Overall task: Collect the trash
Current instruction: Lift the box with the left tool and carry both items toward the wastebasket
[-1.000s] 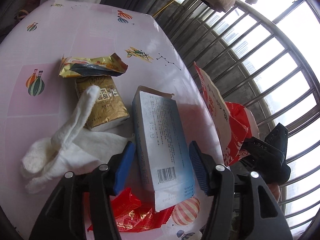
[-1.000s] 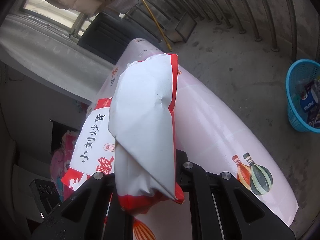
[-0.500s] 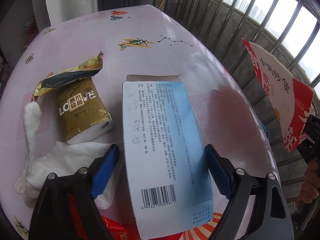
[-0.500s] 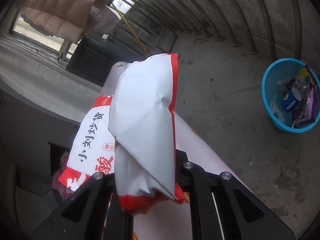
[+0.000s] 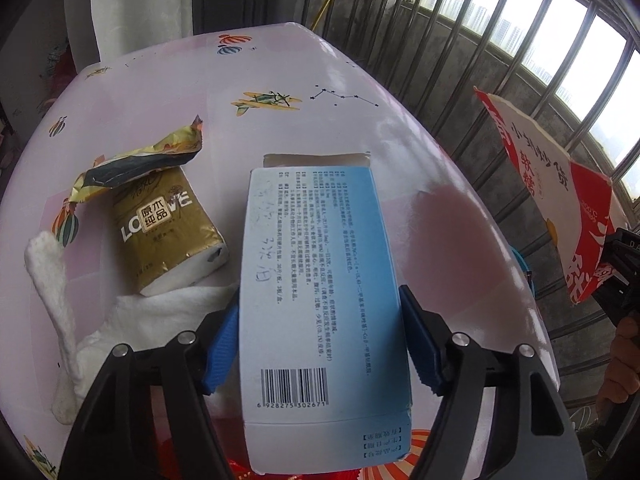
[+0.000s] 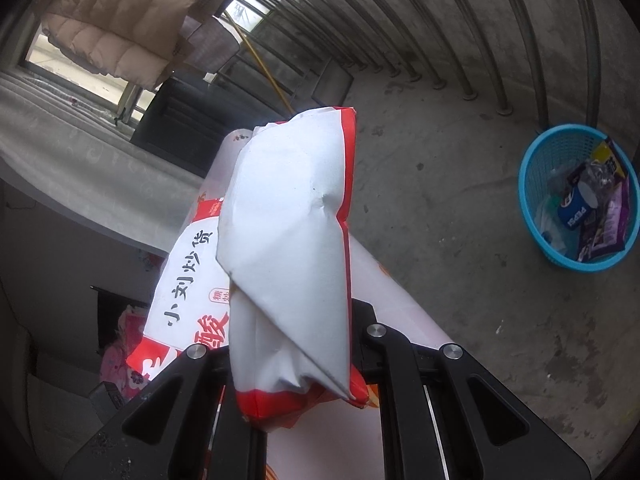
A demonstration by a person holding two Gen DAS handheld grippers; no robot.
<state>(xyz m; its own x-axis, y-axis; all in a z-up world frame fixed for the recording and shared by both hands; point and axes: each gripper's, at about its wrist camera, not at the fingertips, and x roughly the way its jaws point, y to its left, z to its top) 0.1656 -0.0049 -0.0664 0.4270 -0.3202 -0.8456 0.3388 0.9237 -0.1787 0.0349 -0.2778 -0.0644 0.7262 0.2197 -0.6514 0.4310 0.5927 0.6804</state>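
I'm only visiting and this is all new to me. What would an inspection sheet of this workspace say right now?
Surface: pink patterned table, littered.
Job's things: blue-and-white box; red-and-white snack bag; blue basket on the floor, already holding trash.
Clutter: gold wrapper, gold tissue pack, white cloth, red wrapper.
Grippers: left tongs have just been closing, pads now against the box's sides; right tongs shut on the snack bag.
Cables: nothing seen.
Surroundings: metal railing, concrete floor, hanging quilted coat.
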